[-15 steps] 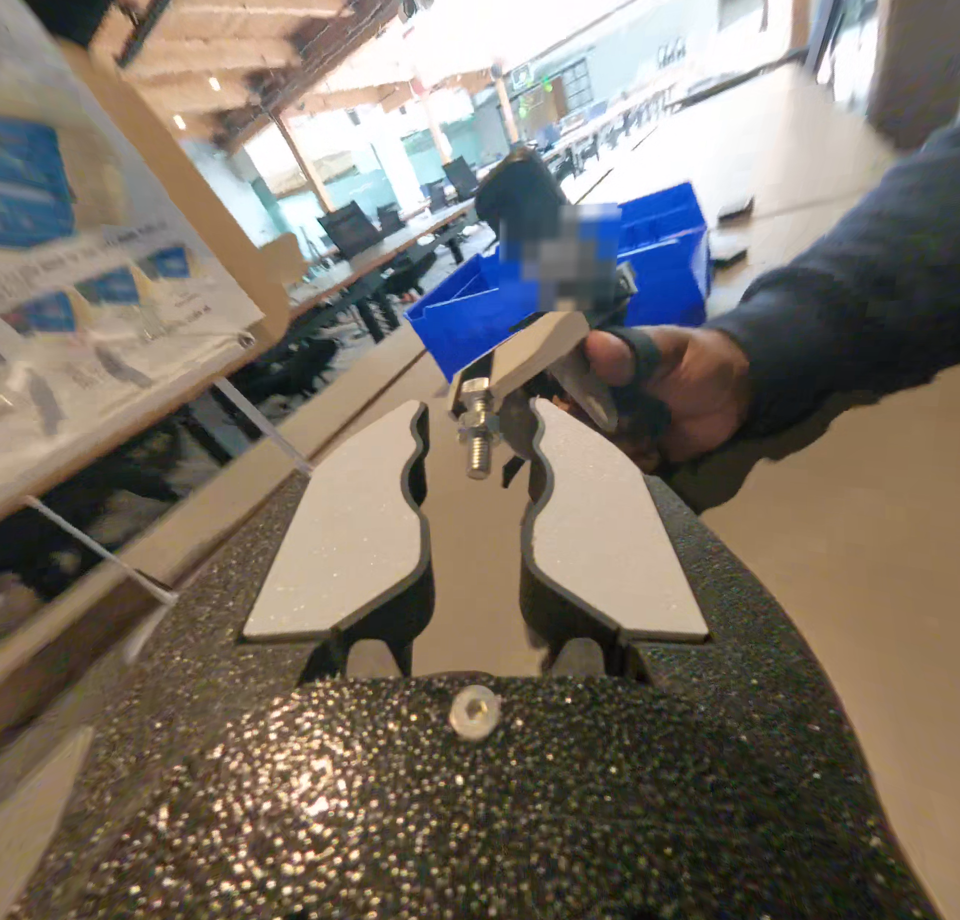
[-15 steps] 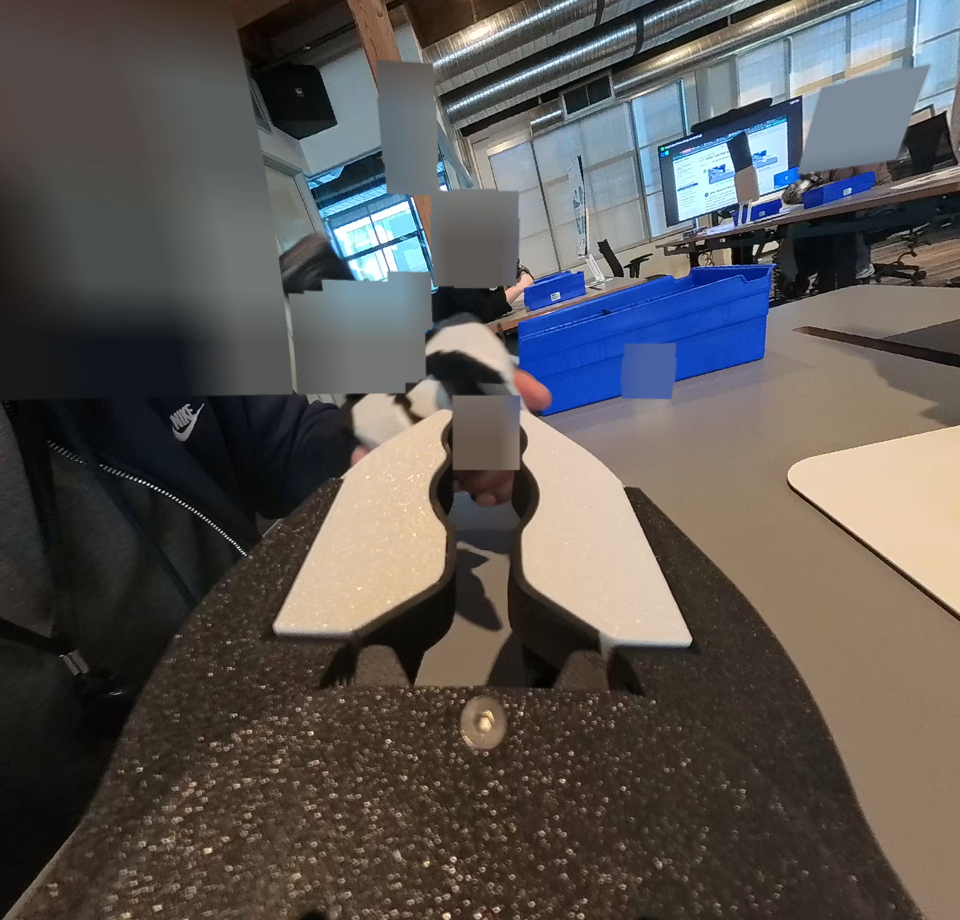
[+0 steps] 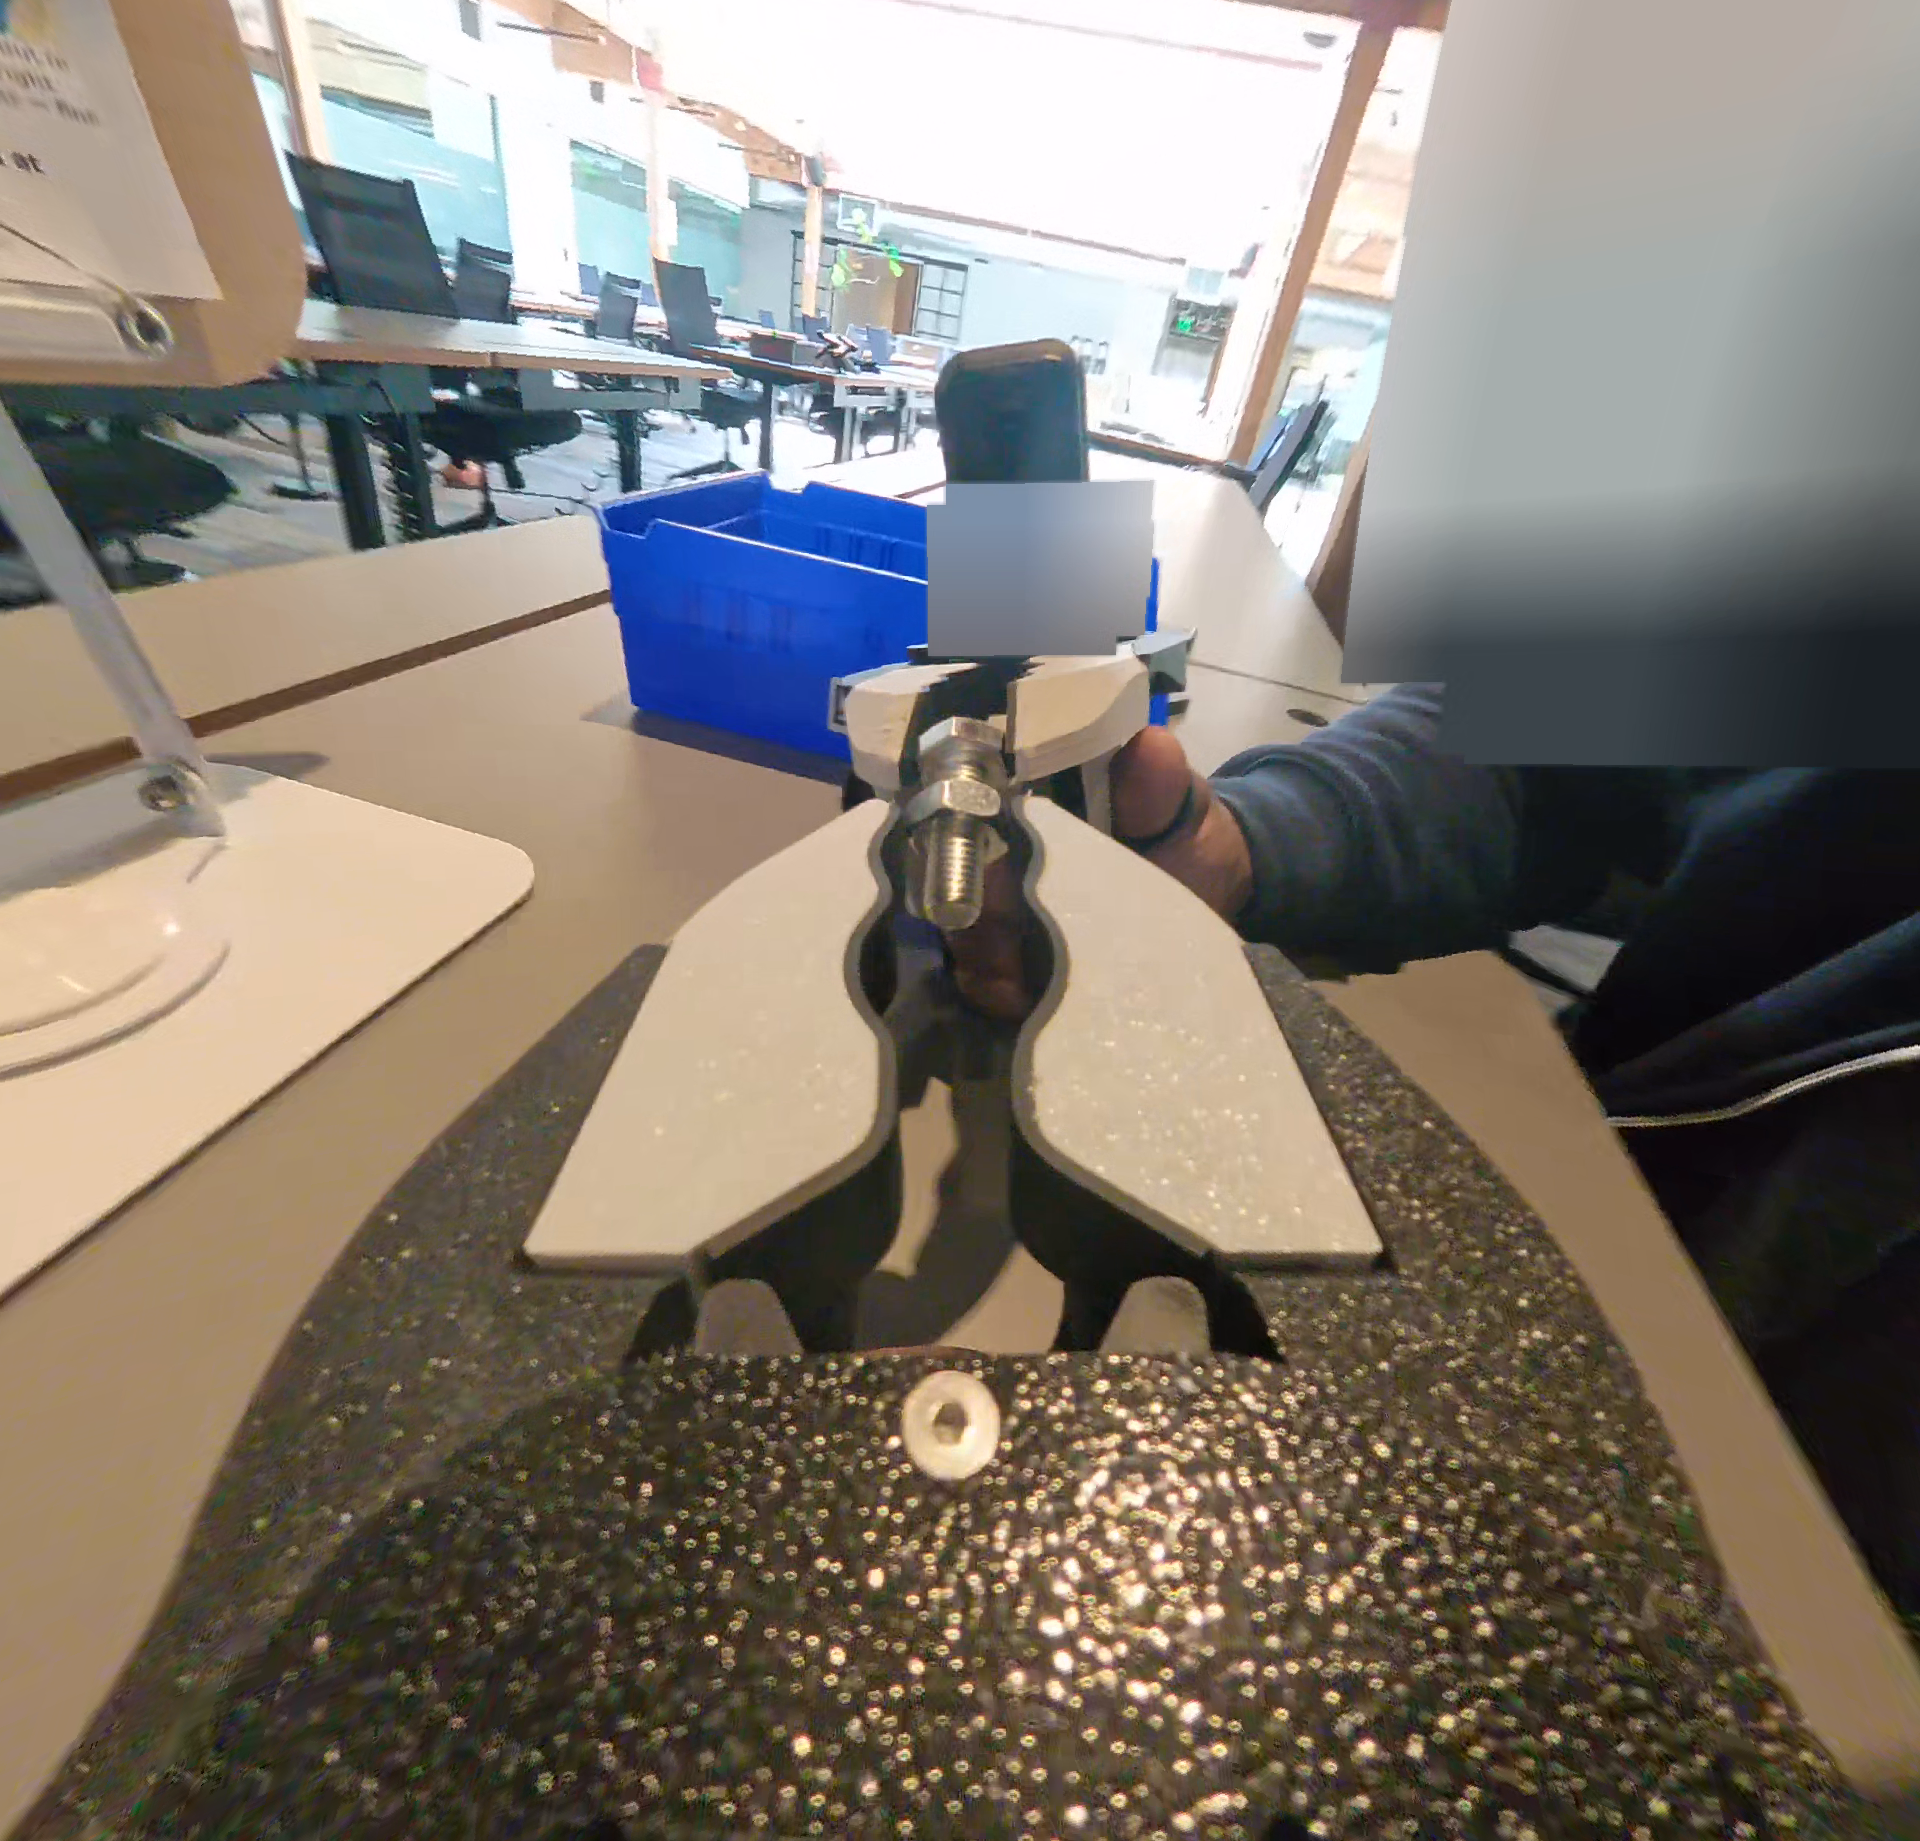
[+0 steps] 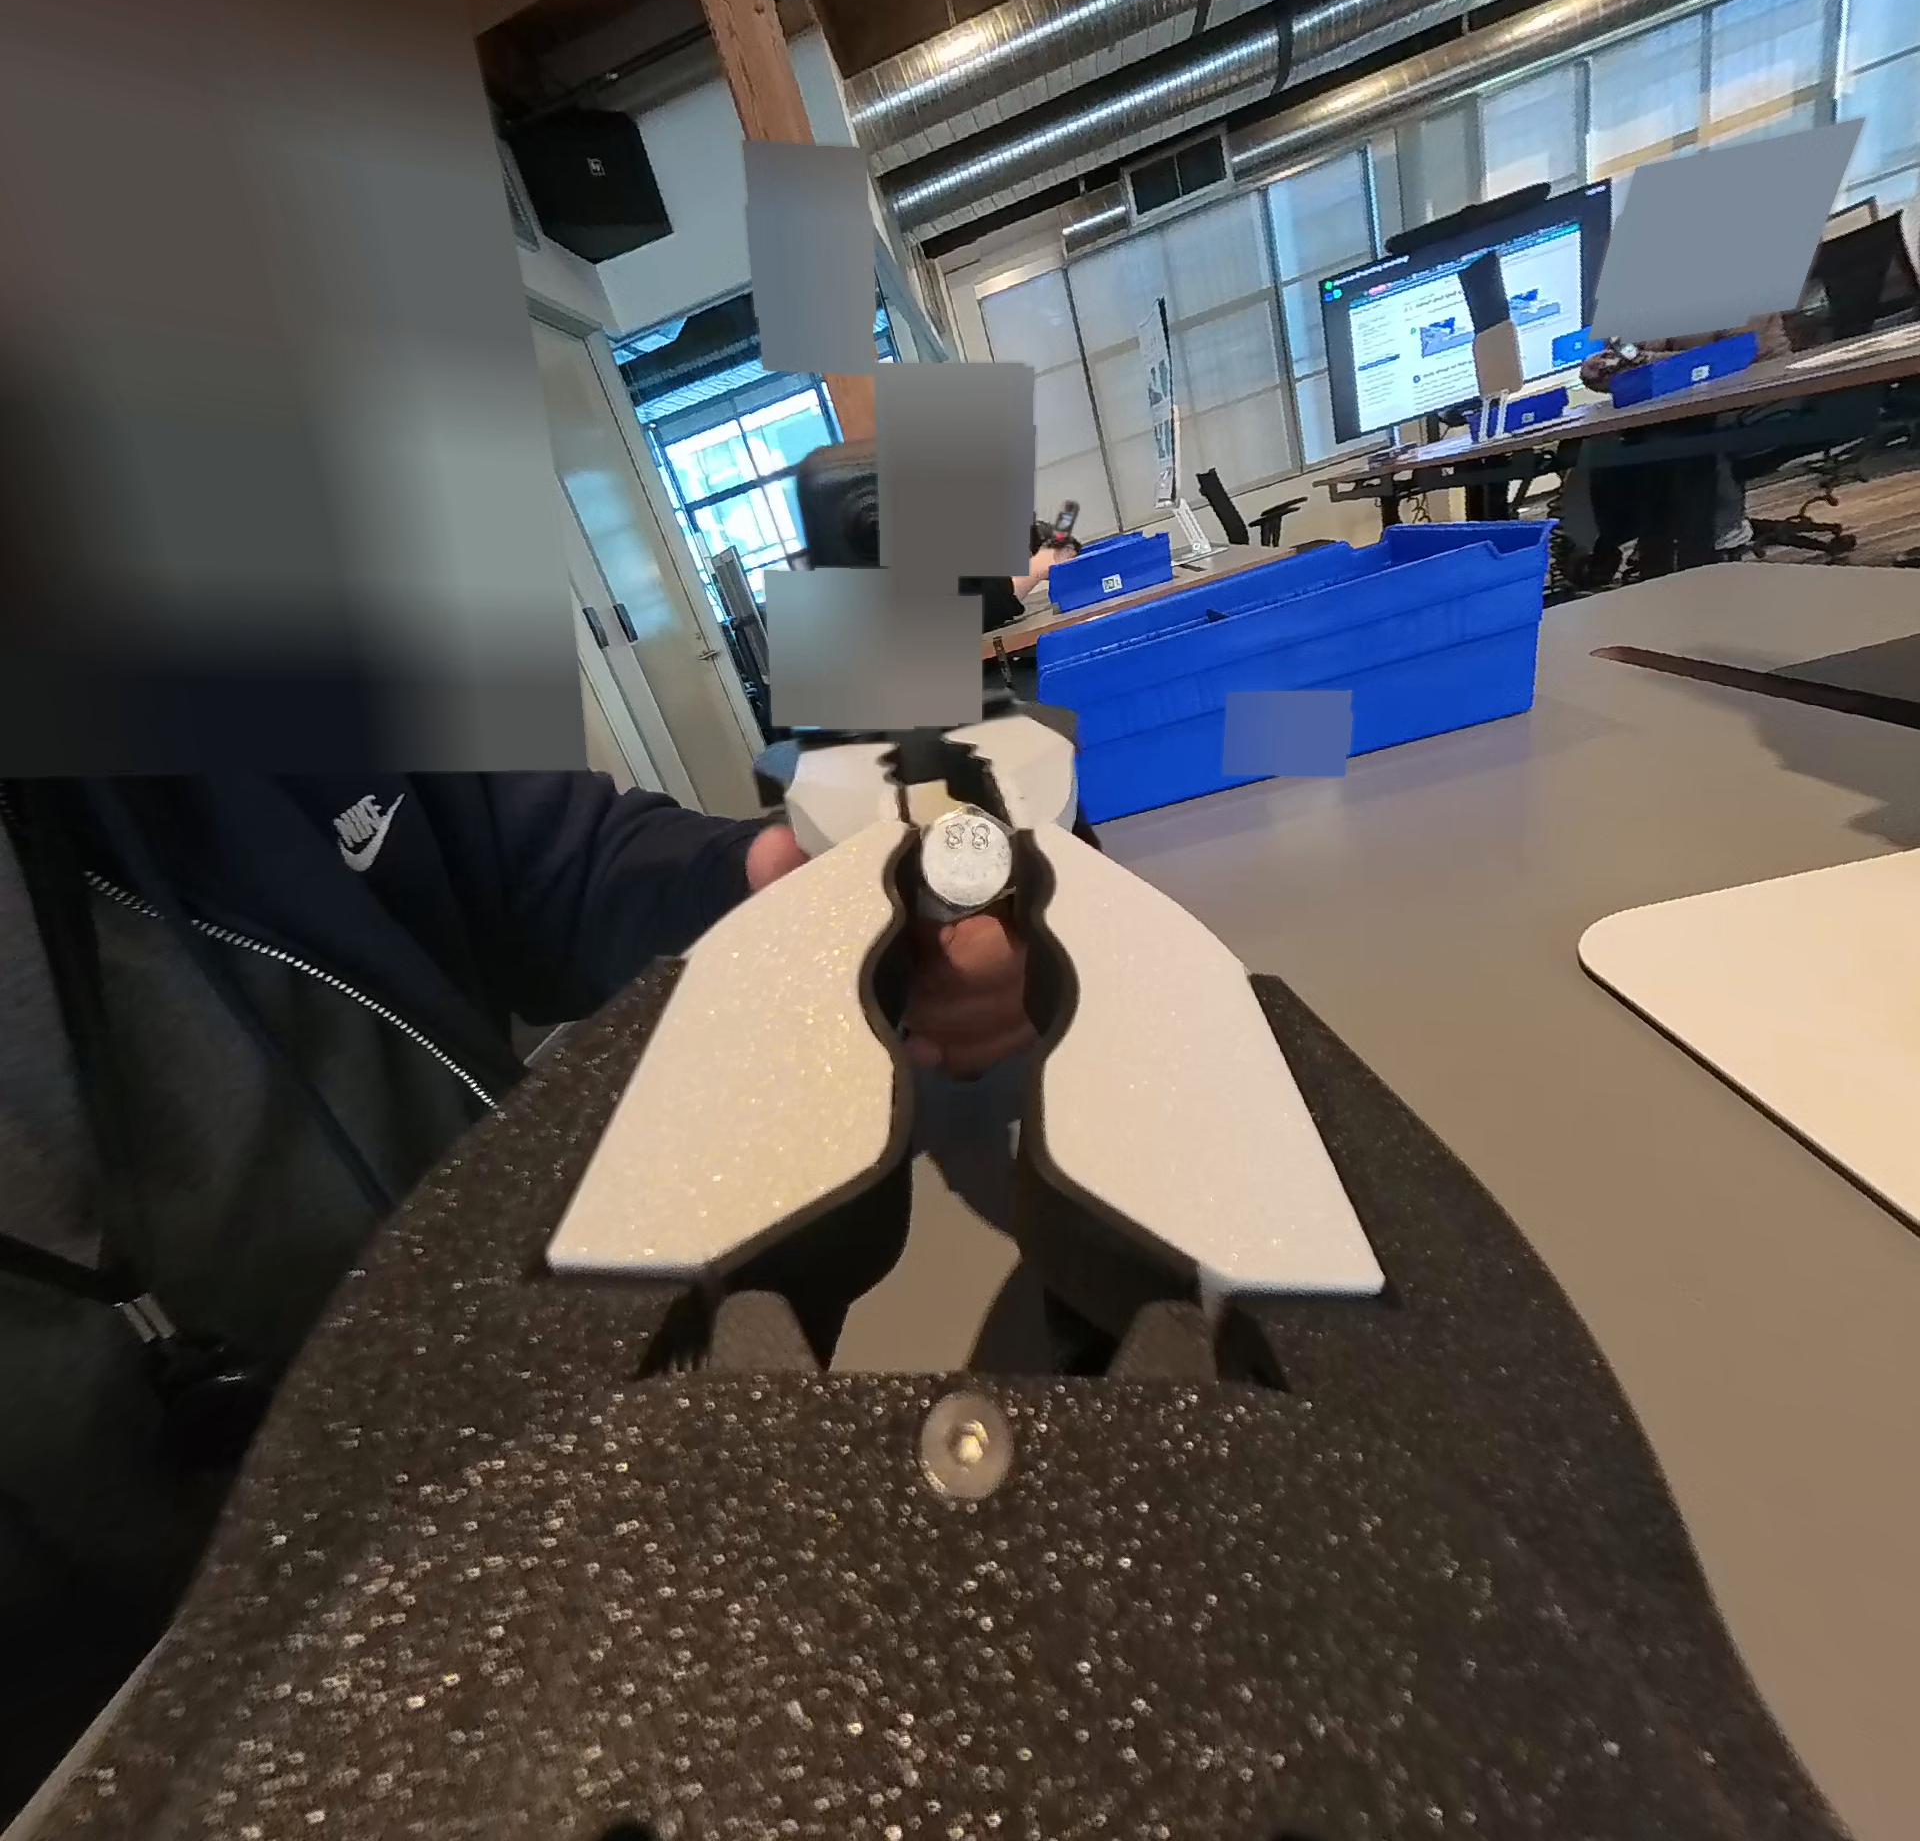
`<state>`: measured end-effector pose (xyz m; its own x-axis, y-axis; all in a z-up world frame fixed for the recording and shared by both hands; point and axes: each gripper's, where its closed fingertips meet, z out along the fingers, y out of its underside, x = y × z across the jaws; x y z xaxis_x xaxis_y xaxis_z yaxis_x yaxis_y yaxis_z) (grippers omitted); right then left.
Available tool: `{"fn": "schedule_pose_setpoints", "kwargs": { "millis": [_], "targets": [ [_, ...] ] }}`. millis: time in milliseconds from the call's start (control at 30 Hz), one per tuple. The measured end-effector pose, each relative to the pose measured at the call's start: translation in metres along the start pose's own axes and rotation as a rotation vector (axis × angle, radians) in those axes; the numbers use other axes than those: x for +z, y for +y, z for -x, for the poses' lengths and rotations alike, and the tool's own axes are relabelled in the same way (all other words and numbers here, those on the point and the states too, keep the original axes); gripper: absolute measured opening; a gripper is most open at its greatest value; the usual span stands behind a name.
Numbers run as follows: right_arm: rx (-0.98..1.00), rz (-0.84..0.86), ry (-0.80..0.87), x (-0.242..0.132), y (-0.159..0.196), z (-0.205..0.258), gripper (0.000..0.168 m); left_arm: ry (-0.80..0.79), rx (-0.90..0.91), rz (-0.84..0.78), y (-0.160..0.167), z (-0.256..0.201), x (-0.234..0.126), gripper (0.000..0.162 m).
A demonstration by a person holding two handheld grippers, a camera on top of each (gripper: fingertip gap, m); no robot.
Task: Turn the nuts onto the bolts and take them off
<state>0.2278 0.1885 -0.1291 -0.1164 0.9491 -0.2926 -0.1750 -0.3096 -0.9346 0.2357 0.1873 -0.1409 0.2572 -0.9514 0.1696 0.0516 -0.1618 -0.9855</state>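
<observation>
The left claw (image 3: pixel 953 821) is pressed together on the nut (image 3: pixel 951 802), which is pinched between its tips. The nut is seated on the bolt (image 3: pixel 943 879), whose threaded end is pointed back along the claw towards 6 o'clock. The right claw (image 4: pixel 966 844) is closed on the bolt's hexagonal head, so the bolt is held in the air between the two claws, tip to tip, above the worktop (image 3: pixel 644 804). Stamped marks are borne on the face of the head in the right wrist view; they are not repeated here.

In the left wrist view, a hand (image 3: pixel 1174 835) on the far claw's grip is seen at 2 o'clock. A white logo (image 4: pixel 366 828) is carried on the chest of a dark jacket at 9 o'clock in the right wrist view.

A blue bin (image 3: pixel 748 607) is set on the worktop at 12 o'clock in the left wrist view, well apart from the claws. A white base plate (image 3: pixel 312 918) with a rounded corner is laid at 9 o'clock, and a printed sheet (image 3: pixel 94 129) is held above it at 11 o'clock. Bare grey worktop is left between plate, bin and claws. In the right wrist view a lit screen (image 4: pixel 1444 326) is seen far off at 2 o'clock.
</observation>
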Motion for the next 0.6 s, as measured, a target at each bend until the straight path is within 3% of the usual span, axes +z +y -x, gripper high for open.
{"fn": "schedule_pose_setpoints", "kwargs": {
  "millis": [67, 200, 267, 333, 400, 600],
  "targets": [
    [0.001, 0.004, 0.011, 0.000, 0.001, -0.002, 0.017, -0.073, 0.151, 0.030, 0.001, 0.002, 0.000, 0.018],
    [-0.007, 0.012, 0.029, 0.001, 0.002, -0.003, 0.017, -0.314, 0.712, 0.130, 0.002, 0.007, -0.001, 0.018],
    [-0.015, 0.015, 0.046, 0.001, 0.002, -0.005, 0.017, -0.332, 0.829, 0.131, 0.003, 0.004, -0.001, 0.027],
    [-0.028, 0.015, 0.076, 0.001, 0.002, -0.007, 0.017, -0.311, 0.759, 0.085, -0.001, 0.003, -0.001, 0.051],
    [-0.047, 0.010, 0.119, 0.000, 0.001, -0.011, 0.017, -0.281, 0.665, 0.019, -0.010, 0.006, -0.006, 0.064],
    [-0.119, -0.004, 0.255, -0.007, -0.003, -0.022, 0.017, -0.206, 0.470, -0.115, -0.014, 0.023, -0.021, 0.060]
  ]
}}
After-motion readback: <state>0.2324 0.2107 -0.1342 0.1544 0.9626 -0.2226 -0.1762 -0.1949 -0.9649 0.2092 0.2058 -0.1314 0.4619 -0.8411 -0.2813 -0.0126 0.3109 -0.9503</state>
